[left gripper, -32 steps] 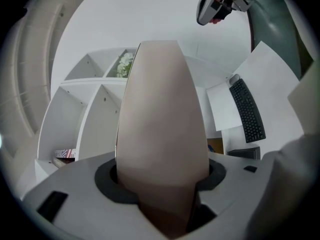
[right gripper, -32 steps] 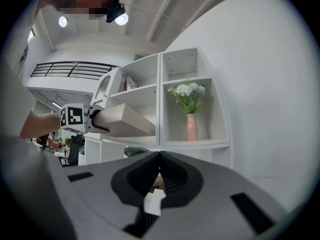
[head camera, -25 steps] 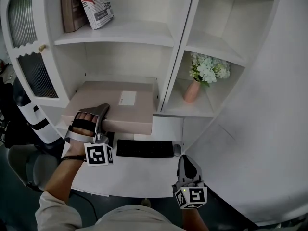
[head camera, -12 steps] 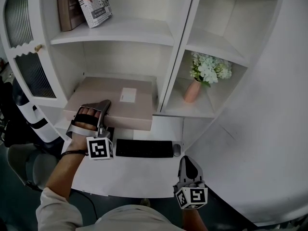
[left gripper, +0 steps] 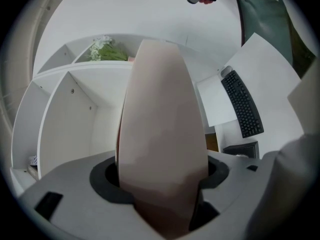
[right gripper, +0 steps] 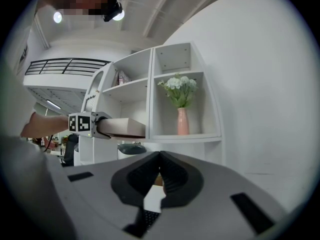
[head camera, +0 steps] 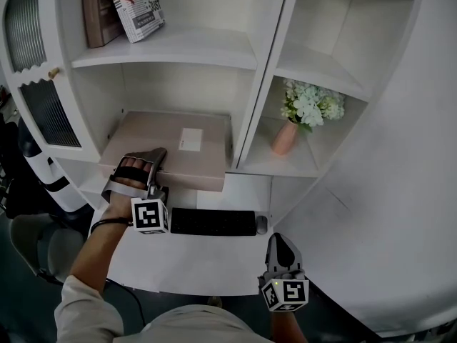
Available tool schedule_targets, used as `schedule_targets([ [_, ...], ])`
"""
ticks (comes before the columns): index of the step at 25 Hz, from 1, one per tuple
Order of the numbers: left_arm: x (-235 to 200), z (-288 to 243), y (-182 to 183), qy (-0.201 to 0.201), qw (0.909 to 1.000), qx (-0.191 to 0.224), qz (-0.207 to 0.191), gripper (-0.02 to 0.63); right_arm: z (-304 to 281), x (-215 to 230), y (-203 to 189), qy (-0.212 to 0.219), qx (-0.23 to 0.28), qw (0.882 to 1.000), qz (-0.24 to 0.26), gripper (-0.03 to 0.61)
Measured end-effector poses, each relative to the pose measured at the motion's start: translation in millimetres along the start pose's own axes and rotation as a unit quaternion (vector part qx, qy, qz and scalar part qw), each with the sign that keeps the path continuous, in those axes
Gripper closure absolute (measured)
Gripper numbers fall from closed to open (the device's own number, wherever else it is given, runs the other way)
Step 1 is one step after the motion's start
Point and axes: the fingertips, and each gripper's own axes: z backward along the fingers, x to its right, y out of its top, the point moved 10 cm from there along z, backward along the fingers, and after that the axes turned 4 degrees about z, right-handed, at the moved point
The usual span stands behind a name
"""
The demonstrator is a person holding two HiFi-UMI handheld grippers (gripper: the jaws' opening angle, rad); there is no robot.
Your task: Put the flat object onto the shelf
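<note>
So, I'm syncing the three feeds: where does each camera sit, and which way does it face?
Head view: on the head, facing steeply down at shelf, box, keyboard; shows left forearm, left tongs, right tongs.
Left gripper view: on left tongs, facing along the box into the shelf; jaws opening, box between.
Right gripper view: on right tongs, low, facing the shelf; jaws shut.
Shared: box and flowers in all three.

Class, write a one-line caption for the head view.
Left gripper, jaws opening around the box lying partly in the shelf; right gripper shut by the desk.
</note>
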Motion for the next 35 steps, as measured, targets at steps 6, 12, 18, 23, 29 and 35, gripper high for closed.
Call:
schedule_targets([
  [6, 4, -10, -2, -0.019, 0.9998, 0.003, 0.003, 0.273, -2, 2, -2, 0.0, -0.004, 1.0, 0.0, 0.575],
  [12, 8, -18, -4, -0.048, 0.9988, 0.007, 0.008, 0.248, -5, 6, -3, -0.002, -0.007, 1.0, -0.002, 0.575],
  [18, 2, -27, -5, -0.092, 0.9955, 0.014, 0.021, 0.239, -7, 9, -4, -0.003, -0.008, 1.0, -0.002, 0.575],
  [23, -4, -35, -7, -0.123, 0.9918, 0.016, 0.03, 0.235, -9, 12, -5, -0.004, -0.009, 1.0, -0.002, 0.575],
  [29, -11, -43, -9, -0.143, 0.9889, 0.023, 0.035, 0.227, -9, 14, -6, -0.005, -0.009, 1.0, -0.003, 0.575],
  [35, -16, -50, -14, -0.167, 0.984, 0.038, 0.048, 0.222, -8, 17, -6, -0.008, -0.01, 1.0, -0.003, 0.575],
])
